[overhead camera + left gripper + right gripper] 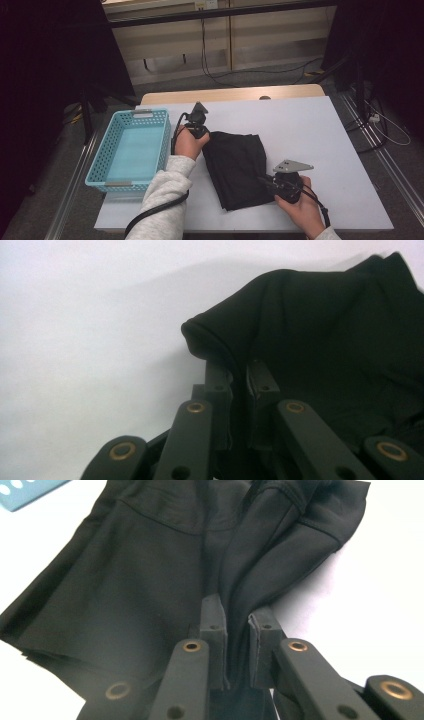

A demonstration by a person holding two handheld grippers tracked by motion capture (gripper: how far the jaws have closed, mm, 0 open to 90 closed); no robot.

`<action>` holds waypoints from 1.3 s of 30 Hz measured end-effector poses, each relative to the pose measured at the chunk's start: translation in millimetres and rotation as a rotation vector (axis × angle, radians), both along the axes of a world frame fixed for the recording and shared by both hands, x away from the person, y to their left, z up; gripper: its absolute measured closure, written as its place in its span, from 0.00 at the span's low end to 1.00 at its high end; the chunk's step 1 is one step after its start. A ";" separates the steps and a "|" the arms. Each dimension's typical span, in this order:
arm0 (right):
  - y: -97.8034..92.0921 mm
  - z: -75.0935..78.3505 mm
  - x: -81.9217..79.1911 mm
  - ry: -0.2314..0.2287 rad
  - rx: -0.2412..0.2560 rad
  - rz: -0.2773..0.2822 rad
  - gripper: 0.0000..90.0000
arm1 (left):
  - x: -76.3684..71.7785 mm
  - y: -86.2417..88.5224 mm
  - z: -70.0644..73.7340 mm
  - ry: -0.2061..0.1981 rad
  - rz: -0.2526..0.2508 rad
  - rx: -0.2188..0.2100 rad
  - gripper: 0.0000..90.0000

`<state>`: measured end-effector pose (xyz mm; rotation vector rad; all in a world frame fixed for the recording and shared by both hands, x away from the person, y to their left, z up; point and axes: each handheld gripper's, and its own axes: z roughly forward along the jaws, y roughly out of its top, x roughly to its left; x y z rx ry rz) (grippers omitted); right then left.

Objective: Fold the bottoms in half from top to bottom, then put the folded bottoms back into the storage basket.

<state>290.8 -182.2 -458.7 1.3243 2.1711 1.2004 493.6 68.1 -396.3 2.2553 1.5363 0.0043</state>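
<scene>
A folded black cloth (235, 167) lies in the middle of the white table. My left gripper (204, 134) is at its far left corner, shut on a fold of the cloth (225, 340) that bulges up over the fingertips (218, 377). My right gripper (264, 181) is at the cloth's near right edge, shut on a pinch of the cloth (150, 570) gathered between its fingers (212, 612). The fabric rises in creases away from the right jaws.
A light blue plastic basket (102, 167) stands empty at the table's left edge, beside my left forearm; its corner (25, 490) shows in the right gripper view. Bare white tabletop (310, 130) stretches to the right and behind the cloth. Cables run on the floor beyond.
</scene>
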 end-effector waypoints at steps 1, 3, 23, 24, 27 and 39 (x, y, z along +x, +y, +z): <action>1.2 0.6 -0.4 -0.004 0.001 0.001 0.90 | 0.4 0.0 1.7 0.002 -0.002 0.003 0.92; 3.0 1.4 -0.9 -0.005 -0.001 0.006 0.90 | 0.8 0.2 5.0 0.004 -0.002 0.000 0.92; 15.6 13.6 -0.1 -0.057 0.017 0.037 0.90 | 4.4 6.7 36.3 0.017 0.014 0.061 0.92; 16.3 14.1 0.1 -0.057 0.015 0.037 0.90 | 4.6 7.1 38.0 0.019 0.013 0.064 0.92; 18.1 15.4 -0.2 -0.062 0.017 0.040 0.90 | 4.8 6.8 42.7 0.021 0.013 0.075 0.92; 24.9 22.8 0.1 -0.084 0.033 0.041 0.90 | 9.7 6.0 57.2 0.025 0.007 0.103 0.93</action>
